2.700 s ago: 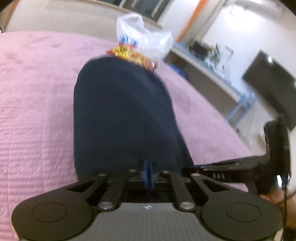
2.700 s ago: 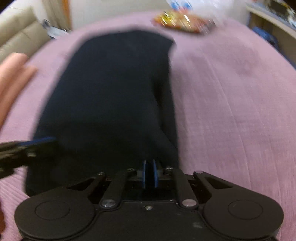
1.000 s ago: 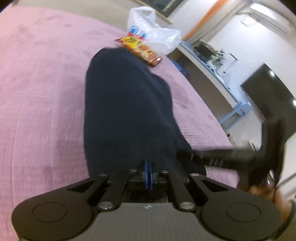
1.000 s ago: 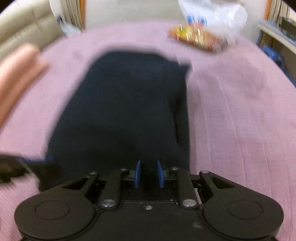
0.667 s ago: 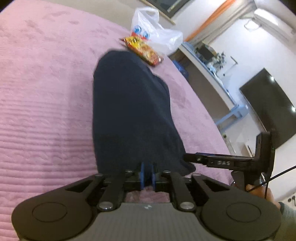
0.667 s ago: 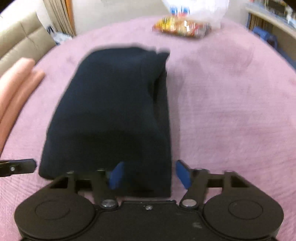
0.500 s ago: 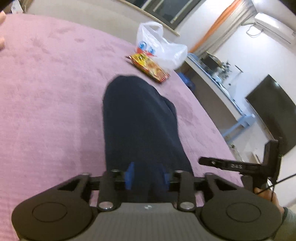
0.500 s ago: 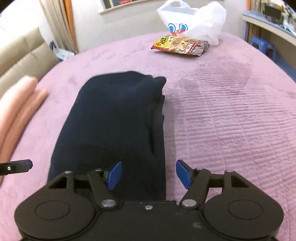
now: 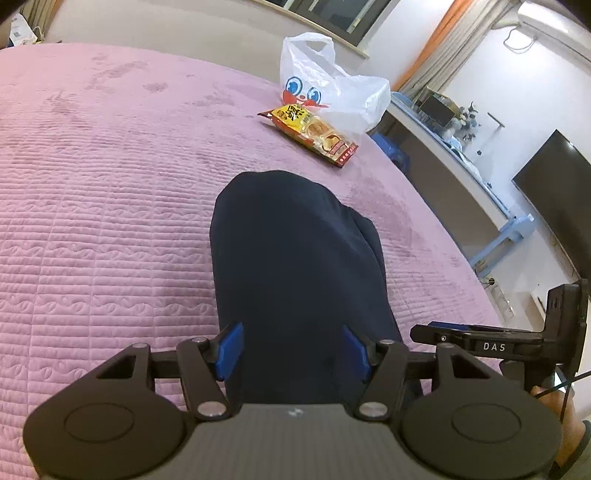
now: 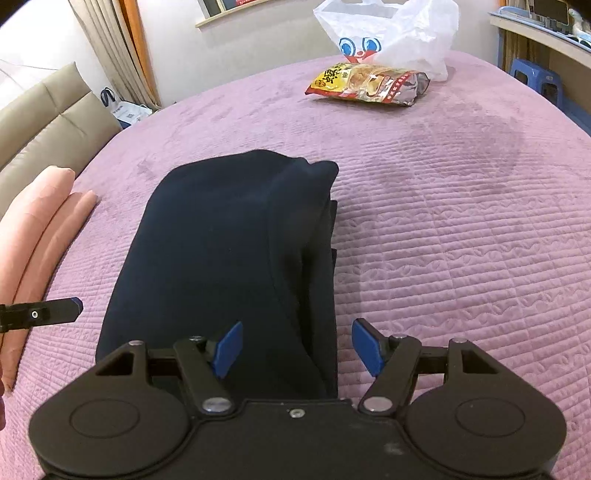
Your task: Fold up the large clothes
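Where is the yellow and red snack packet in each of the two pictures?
Left wrist view: the snack packet lies in the upper middle, on the pink bedspread, beyond the far end of the folded dark garment.
Right wrist view: the snack packet lies at the top, right of centre, beyond the garment.
Shared landmark: the white plastic bag with cartoon eyes, right behind the packet.

My own gripper bodies hide the near end of the folded dark garment (image 9: 295,266) in both views. The pink pillow (image 10: 33,229) runs off the right wrist picture's left edge. Items on the far shelf (image 9: 443,110) are too small to identify.
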The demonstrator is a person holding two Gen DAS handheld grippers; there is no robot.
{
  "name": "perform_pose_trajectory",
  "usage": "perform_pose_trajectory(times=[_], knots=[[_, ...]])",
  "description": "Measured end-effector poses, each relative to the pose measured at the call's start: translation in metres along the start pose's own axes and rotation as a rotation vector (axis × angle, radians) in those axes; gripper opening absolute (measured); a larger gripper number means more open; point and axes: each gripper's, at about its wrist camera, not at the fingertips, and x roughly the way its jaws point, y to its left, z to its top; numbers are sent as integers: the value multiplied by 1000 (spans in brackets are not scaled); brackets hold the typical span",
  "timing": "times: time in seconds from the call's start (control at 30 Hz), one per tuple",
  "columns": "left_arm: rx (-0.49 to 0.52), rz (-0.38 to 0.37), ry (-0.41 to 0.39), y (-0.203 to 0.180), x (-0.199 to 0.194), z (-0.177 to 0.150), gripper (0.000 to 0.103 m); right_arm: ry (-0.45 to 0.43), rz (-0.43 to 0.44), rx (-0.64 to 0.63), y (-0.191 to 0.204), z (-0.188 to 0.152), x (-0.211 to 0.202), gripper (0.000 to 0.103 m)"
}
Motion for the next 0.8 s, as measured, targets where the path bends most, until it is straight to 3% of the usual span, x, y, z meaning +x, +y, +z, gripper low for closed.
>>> perform_pose_trajectory(times=[0.17,0.33,0.43,0.6,0.7,0.8], knots=[[-20,34,48,7,11,-1,66,18,25,34,-2,0,14,79],[-96,-42,114,24,39,1,70,19,36,56,-2,5,33,79],[-111,-46,145,33,62,3,81,23,36,66,-8,10,47,82],[-271,-190,193,64,97,2,92,65,103,98,-23,14,68,86],[-387,-290,220,82,114,-5,93,88,176,179,-37,13,77,87],[-431,-339,213,90,122,-11,94,105,253,253,-52,8,86,92]])
